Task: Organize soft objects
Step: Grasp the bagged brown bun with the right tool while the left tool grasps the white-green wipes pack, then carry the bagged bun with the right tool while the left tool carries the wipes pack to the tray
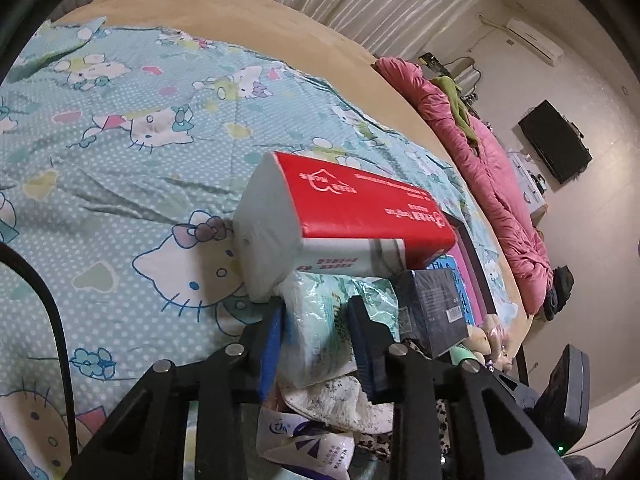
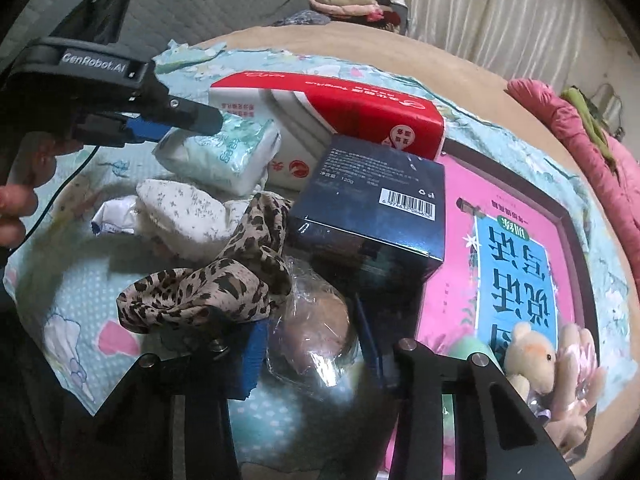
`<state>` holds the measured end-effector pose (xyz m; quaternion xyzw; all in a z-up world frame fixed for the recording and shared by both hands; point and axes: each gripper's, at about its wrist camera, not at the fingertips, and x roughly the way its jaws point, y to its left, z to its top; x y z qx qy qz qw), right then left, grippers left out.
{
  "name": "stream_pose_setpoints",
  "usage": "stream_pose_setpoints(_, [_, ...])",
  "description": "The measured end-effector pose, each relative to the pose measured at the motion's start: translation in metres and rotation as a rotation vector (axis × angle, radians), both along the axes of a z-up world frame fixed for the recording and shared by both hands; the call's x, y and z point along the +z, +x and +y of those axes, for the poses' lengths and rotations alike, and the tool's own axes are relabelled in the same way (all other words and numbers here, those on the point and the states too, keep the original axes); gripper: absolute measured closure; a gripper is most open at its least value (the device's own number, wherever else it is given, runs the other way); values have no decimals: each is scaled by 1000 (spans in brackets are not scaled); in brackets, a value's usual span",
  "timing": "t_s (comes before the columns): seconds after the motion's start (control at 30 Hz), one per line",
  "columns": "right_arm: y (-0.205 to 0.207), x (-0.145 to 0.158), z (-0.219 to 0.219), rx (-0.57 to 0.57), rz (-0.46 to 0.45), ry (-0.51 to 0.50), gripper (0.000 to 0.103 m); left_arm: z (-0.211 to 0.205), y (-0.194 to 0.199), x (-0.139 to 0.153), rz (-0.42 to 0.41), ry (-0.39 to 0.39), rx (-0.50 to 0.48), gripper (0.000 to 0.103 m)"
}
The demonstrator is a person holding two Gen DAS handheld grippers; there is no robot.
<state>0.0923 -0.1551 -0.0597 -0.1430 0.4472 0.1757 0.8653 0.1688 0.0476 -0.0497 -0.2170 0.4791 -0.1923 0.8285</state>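
Observation:
My left gripper (image 1: 316, 320) is shut on a green-patterned tissue pack (image 1: 320, 328), also seen in the right wrist view (image 2: 224, 152) with the left gripper (image 2: 188, 124) clamping its end. A big red-and-white tissue pack (image 1: 352, 216) lies just beyond it. My right gripper (image 2: 312, 332) has its jaws around a plastic-wrapped brownish soft ball (image 2: 316, 336). A leopard-print scarf (image 2: 216, 284), a white speckled cloth (image 2: 180, 212) and a small plush bear (image 2: 532, 356) lie in the pile.
A dark blue box (image 2: 376, 204) and a pink book (image 2: 512, 248) lie right of the pile. All rests on a Hello Kitty bedsheet (image 1: 120, 160). A pink quilt (image 1: 480, 152) lies along the far bed edge. Folded clothes (image 2: 348, 0) sit at the back.

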Motion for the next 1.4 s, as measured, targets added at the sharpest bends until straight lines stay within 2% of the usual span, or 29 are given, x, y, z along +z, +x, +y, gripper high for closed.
stream_pose_setpoints(0.5, [-15,23,-20,-22,0,94,61,-9,-35,19,-31,65,-27,76])
stream_pose_setpoints(0.73, [-31,36,-25,-40,-38,109,61,-11,-55,23,-22,98,-35,76])
stream_pose_setpoints(1.13, [-38,59,-45,-101,-93,168,61,-20,-69,56,-84,111,-19,77])
stream_pose_setpoints(1.4, [-44,72,-52,-117,-126,200,61,-38,-78,72,-106,160,-29,77])
